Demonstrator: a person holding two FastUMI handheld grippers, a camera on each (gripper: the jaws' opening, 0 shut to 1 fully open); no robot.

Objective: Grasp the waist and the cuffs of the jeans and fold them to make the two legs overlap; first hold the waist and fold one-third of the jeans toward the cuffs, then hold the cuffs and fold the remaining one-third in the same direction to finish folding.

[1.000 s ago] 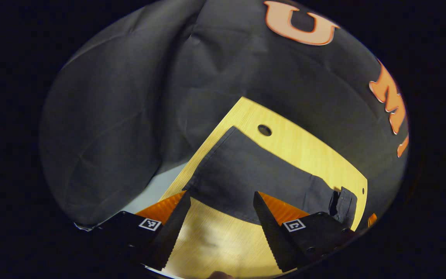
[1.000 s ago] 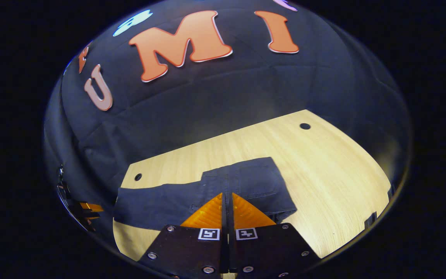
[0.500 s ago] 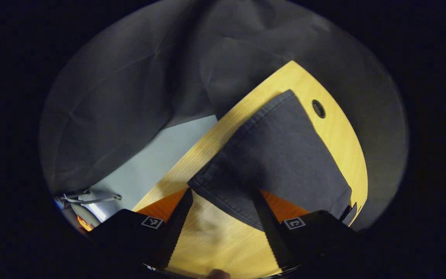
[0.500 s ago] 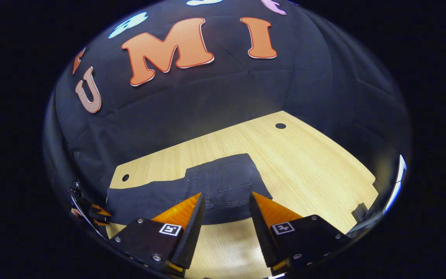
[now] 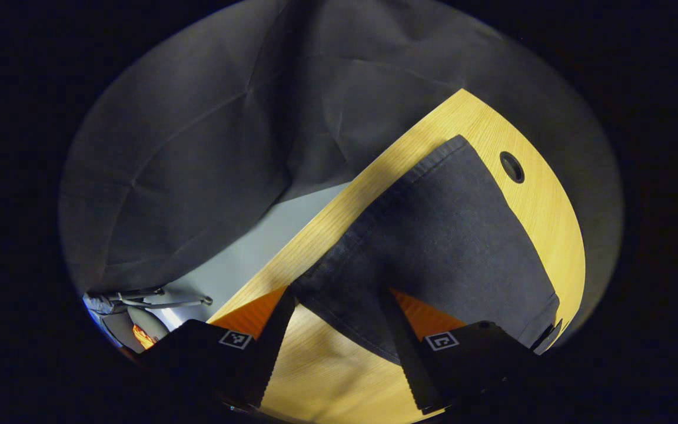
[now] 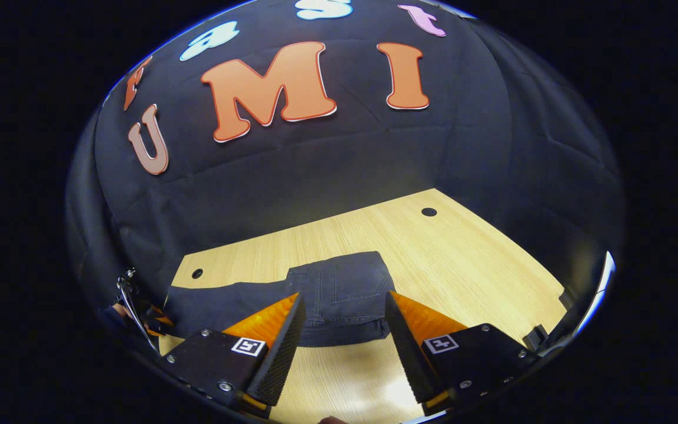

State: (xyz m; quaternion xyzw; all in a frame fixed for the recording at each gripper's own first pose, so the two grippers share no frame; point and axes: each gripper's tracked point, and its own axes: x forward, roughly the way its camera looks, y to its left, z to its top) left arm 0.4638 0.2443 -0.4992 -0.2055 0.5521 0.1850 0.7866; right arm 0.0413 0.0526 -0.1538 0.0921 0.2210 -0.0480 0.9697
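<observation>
right gripper view: the right gripper (image 6: pixel 342 306) hangs above the near part of the table (image 6: pixel 468 265) with its fingers (image 6: pixel 283 341) spread wide and nothing between them. the jeans (image 6: pixel 315 294) lie flat on the wood just beyond the tips, the waist part with a back pocket folded over toward the legs, the leg part running off to the left. a round hole (image 6: pixel 429 211) sits in the far right of the tabletop, another (image 6: pixel 197 273) near the far left corner. at the left edge the other gripper (image 6: pixel 153 318) shows small, by the leg end of the jeans.

in the left gripper view the left gripper (image 5: pixel 336 297) is low over the cuff end of the jeans (image 5: pixel 451 235), its fingers (image 5: pixel 271 335) apart. the cuff hem lies across the gap between the tips; whether either finger touches the cloth, i cannot tell. the legs lie stacked, reaching toward the table's far corner, near a hole (image 5: pixel 511 167). the table (image 5: pixel 327 377) is bare wood between the fingers. grey floor (image 5: pixel 245 259) shows past the table's left edge, with a metal stand (image 5: pixel 139 297) down in the corner.
</observation>
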